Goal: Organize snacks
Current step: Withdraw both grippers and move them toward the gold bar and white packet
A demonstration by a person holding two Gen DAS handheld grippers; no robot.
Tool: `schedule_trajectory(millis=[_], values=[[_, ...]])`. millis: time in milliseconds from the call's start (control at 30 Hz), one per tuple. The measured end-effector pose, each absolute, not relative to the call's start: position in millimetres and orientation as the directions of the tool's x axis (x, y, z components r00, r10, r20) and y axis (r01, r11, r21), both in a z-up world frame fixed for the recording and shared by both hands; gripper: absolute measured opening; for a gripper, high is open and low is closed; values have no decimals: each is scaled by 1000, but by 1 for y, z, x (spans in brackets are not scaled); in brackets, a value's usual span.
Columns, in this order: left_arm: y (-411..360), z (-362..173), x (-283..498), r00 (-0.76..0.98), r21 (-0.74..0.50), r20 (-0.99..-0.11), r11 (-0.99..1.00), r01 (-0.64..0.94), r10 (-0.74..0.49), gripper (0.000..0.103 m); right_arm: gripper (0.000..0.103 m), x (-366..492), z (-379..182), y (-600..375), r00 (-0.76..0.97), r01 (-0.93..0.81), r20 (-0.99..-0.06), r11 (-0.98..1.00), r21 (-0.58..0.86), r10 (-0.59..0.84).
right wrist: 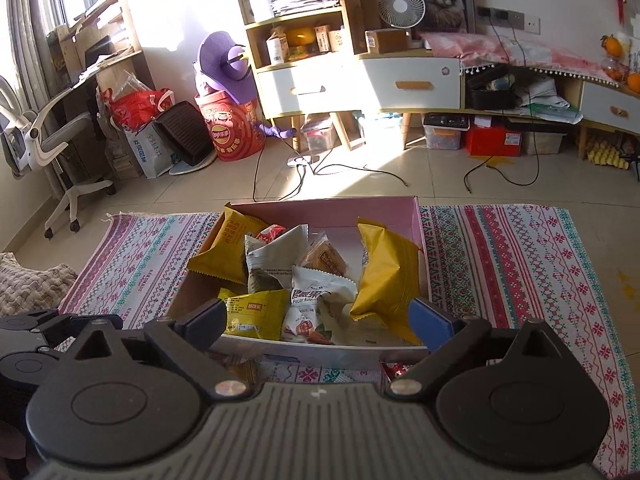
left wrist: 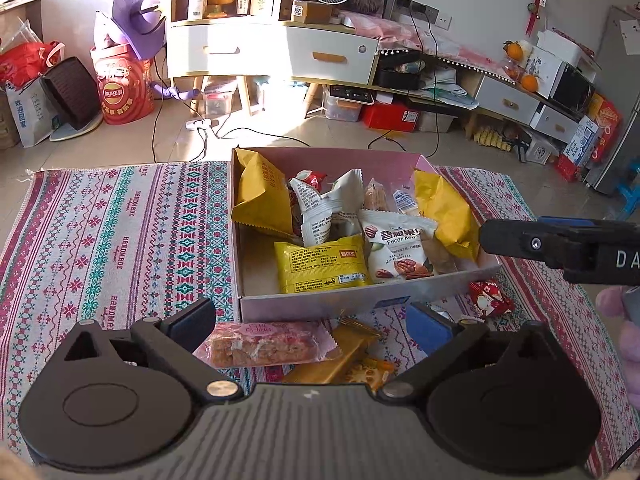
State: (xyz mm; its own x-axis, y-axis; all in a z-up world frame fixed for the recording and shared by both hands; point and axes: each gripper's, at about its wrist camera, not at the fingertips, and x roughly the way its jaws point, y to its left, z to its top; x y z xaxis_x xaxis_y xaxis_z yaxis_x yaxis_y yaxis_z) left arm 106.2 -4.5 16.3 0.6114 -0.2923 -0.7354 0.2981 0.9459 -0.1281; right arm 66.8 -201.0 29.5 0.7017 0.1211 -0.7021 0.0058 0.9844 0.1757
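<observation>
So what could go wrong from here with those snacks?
The left gripper hangs open over a pink bar that overlaps a gold bar, so it might grab both at once. The box already looks crowded; another packet could slide off the pile. A small red snack by the box's corner could get overlooked.

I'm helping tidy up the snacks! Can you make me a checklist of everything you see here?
Surface: patterned cloth on tiled floor.
Job's things: pink box full of snack packets; pink bar, gold bar and small red packet lie outside it.
Clutter: nothing seen on the cloth.
Grippers: left gripper open around the pink bar; right gripper open, empty.
Cables: black cords on the floor.
Surroundings: shelf unit, fan.
</observation>
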Motion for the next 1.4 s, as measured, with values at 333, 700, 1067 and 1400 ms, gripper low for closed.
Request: schedule_trajectory(millis=[333,700,1067,1400], values=[[1,7,81,590,-101,-752,937,335,-293,103,100,38,19,-196,703,-20,-704,992,123,102],[15,-15,57,593,-91,-744,927,365,-307,103,102,8,0,-191,705,-73,-700,994,87,113],[19,-39,51,554,-102,-768,916,388,-320,103,102,-4,-21,-187,662,-114,-742,993,33,101],[20,-43,62,561,-127,-752,911,393,-347,103,102,5,-25,-189,649,-97,-755,994,42,95]])
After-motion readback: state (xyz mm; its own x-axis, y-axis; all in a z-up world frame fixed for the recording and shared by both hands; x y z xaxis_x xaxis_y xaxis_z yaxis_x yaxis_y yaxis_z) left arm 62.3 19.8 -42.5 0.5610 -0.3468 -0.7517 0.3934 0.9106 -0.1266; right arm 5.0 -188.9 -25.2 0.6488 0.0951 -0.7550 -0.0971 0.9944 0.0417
